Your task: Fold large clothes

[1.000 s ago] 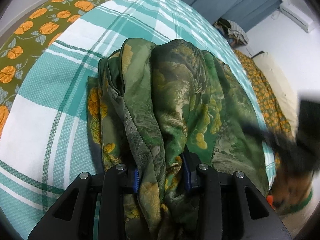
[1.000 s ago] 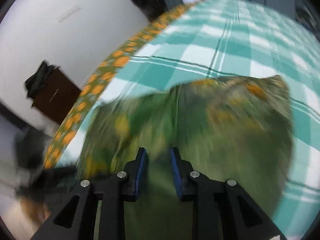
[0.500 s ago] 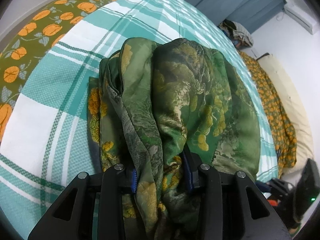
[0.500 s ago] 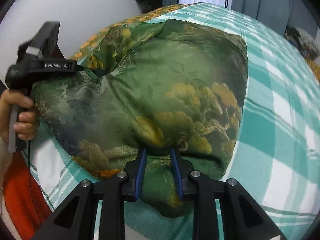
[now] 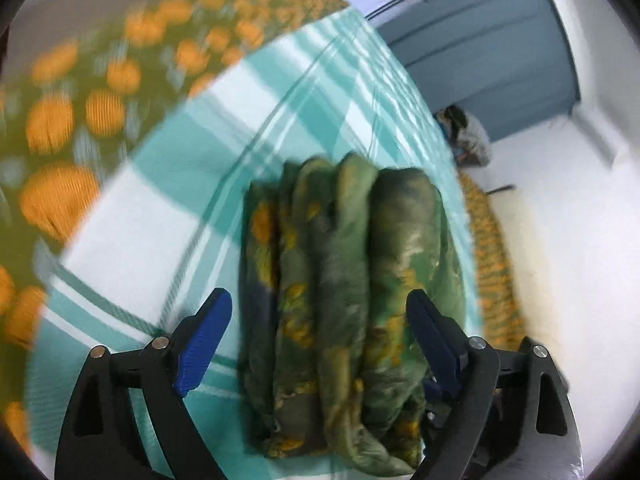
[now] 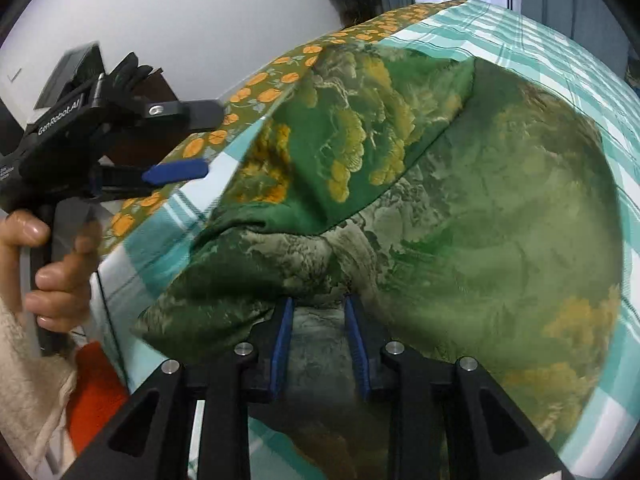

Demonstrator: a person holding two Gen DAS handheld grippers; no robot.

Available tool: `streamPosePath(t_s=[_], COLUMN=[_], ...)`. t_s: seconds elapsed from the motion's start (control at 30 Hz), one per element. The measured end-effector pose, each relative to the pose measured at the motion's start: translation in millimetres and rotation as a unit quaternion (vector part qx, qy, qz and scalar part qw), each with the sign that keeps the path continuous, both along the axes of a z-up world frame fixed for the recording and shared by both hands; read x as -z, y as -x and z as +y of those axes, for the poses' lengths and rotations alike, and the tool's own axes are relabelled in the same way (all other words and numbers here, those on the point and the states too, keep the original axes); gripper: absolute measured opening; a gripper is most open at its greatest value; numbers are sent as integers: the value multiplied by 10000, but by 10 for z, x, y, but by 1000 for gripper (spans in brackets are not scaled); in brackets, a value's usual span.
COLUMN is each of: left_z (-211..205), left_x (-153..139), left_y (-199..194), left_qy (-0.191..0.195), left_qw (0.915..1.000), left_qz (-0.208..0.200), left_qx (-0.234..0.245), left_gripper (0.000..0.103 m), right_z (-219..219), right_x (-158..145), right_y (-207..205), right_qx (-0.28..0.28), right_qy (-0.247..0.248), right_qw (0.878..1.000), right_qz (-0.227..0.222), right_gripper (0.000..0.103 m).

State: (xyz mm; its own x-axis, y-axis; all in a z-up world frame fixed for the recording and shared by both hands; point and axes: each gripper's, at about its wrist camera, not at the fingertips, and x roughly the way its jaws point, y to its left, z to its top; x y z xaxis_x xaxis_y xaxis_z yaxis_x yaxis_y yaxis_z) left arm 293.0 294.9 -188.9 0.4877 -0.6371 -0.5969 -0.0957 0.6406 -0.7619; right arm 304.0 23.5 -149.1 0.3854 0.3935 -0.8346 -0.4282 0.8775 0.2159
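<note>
Left gripper (image 5: 320, 344): jaws wide apart, having just been opening. The blue pads (image 5: 204, 344) stand clear on either side of the folded edge of the green garment (image 5: 340, 280); cloth lies between them but neither pad presses on it. Nothing held. This view is motion-blurred.

Seen from the right wrist, the left gripper (image 6: 176, 140) sits off the garment's left corner, apart from the cloth, its blue pad over the bed edge. The person's left hand (image 6: 44, 256) wraps the handle; a cream knitted sleeve (image 6: 24, 380) shows below it.

Right gripper (image 6: 320, 340): jaws narrow, blue pads closed on a bunched fold of the green garment (image 6: 460, 220) at its near edge. The cloth runs down between the fingers and below them. The grip is on fabric only.

Garment: green satin-like cloth with yellow and pale landscape print. Ahead of the right gripper it spreads as one broad folded panel; a diagonal fold line runs up and to the right across it. Ahead of the left gripper it shows as several stacked lengthwise folds, edge on.

Under it: a teal-and-white checked bedcover (image 6: 560, 60), flat. Beyond that cover, left of both grippers, a strip of olive sheet with orange flowers (image 5: 80, 120).

Farther out, left wrist view: blue curtain (image 5: 480, 40) at upper right, white wall beside it, a heap of clothes (image 5: 468, 136) at the curtain's foot.
</note>
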Motion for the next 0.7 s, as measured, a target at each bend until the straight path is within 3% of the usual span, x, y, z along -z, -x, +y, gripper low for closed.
streamPosePath(t_s=[0.13,0.23,0.33,0.4,0.5,0.6,0.67,0.7], left_z=[-70,-83,-178,-342,-692,-1094,-1172,-1150], left_x=[448,614,509,356,119,-11,50,91], left_y=[-128,-177,-208,-220,-278,-388,-489,-543], left_qy=[992,1785,1987,1474,316,-1034,-1429,-1346], left_qw=[9948,9838,9800,9879,9937,9811,9752,9769], left_qz=[229,175,-56,-209,-330,-252,34,189], left_qx=[103,-56,122,436,1026,1616,1689,1648], left_gripper=[89,91,96,96,96,96,94,93], right_z=[-41,-65,-139,-119,-67,43,70,74], right_x=[0,14,64,63,104,136,136,125], right_y=[81,109,191,217,211,239,281,303], right_qx=[29,28,38,52,71,81,97,114], right_qy=[-112,-114,-83,-49,38,208,273,292], right_qw=[9999,9999,9999,9999,9998,9993,9988,9987], right_qz=[-59,-68,-96,-116,-177,-302,-391,-414], right_gripper=[29,28,28,28,28,28,28,28])
